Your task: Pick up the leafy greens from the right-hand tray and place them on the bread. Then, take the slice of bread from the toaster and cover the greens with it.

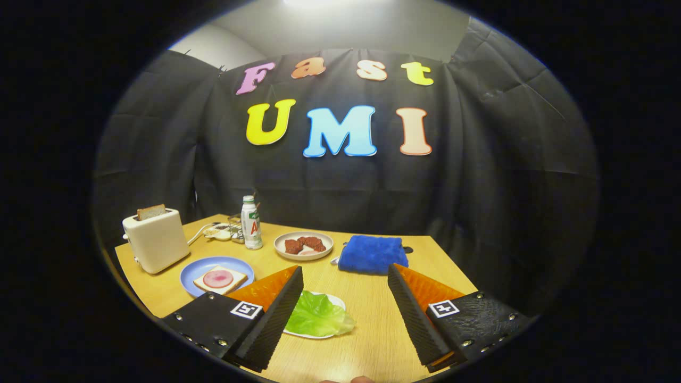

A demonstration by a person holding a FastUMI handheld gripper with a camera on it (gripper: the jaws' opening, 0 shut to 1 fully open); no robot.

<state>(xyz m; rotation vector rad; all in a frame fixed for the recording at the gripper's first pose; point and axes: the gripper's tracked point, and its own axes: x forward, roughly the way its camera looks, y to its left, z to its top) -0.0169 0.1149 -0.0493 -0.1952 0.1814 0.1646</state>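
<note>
The gripper (346,276) is hovering with its ribbed fingers spread wide above the wooden tabletop (372,330), gripping nothing. A crinkled leafy green (318,315) is lying on a white plate (332,302) (partly behind the left finger). At left, bread (219,279) is resting on a blue plate (194,274); another slice (151,212) is standing in the boxy cream toaster (156,239).

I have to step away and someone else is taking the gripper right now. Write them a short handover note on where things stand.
Gripper: jaws open, holding nothing, above the table.
Leafy greens: on their white plate, between the fingers, close to the left one.
Open bread with a pink slice on it: on the blue plate, beyond the left finger.
Second bread slice: standing in the toaster behind the blue plate.
Done: nothing yet.
Left: grasp greens, lay them on the open bread, then pull the toaster slice and cover them.
</note>
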